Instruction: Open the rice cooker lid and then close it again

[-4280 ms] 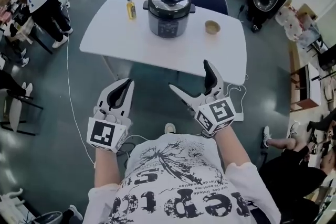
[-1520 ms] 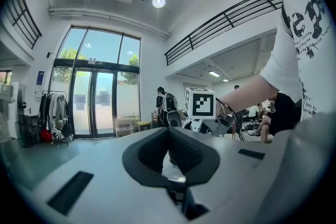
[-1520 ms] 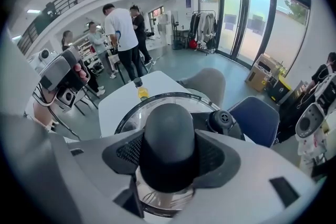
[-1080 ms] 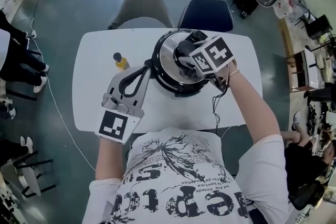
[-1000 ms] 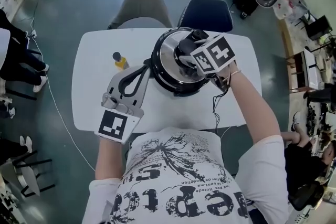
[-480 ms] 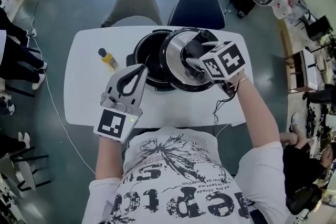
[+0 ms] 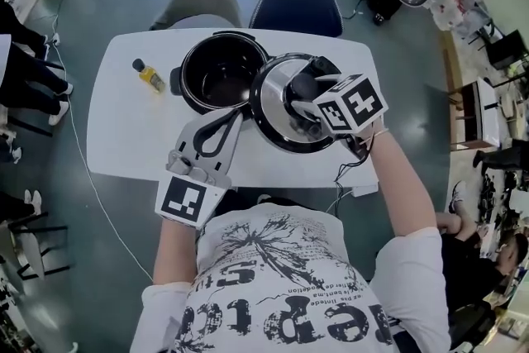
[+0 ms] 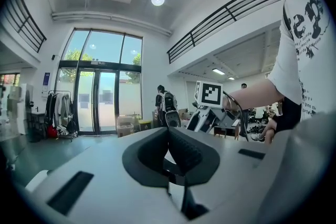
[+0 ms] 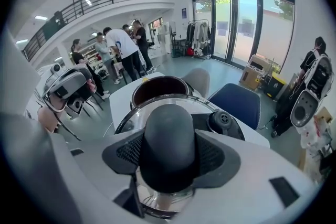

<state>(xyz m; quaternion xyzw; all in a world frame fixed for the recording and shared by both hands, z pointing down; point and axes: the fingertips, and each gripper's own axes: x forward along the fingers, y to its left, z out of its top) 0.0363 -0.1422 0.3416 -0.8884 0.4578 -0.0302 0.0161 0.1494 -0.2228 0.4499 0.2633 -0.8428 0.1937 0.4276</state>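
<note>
The rice cooker (image 7: 221,83) stands uncovered on the white table (image 7: 124,145), its dark inner pot (image 9: 160,86) showing. My right gripper (image 7: 304,91) is shut on the black knob (image 9: 169,139) of the steel lid (image 7: 285,124). It holds the lid tilted, to the right of the pot and overlapping its rim. My left gripper (image 7: 231,118) hovers at the pot's front edge, level. Its pads (image 8: 181,152) meet with nothing between them.
A small yellow bottle (image 7: 150,76) stands left of the cooker. A grey chair (image 7: 194,4) and a blue chair (image 7: 297,8) stand at the table's far side. A cable (image 7: 351,169) hangs off the front right edge. People stand further off (image 9: 123,44).
The lid has come off the cooker and moved right, uncovering the pot. My left gripper has shifted from the cooker's left side to its front.
</note>
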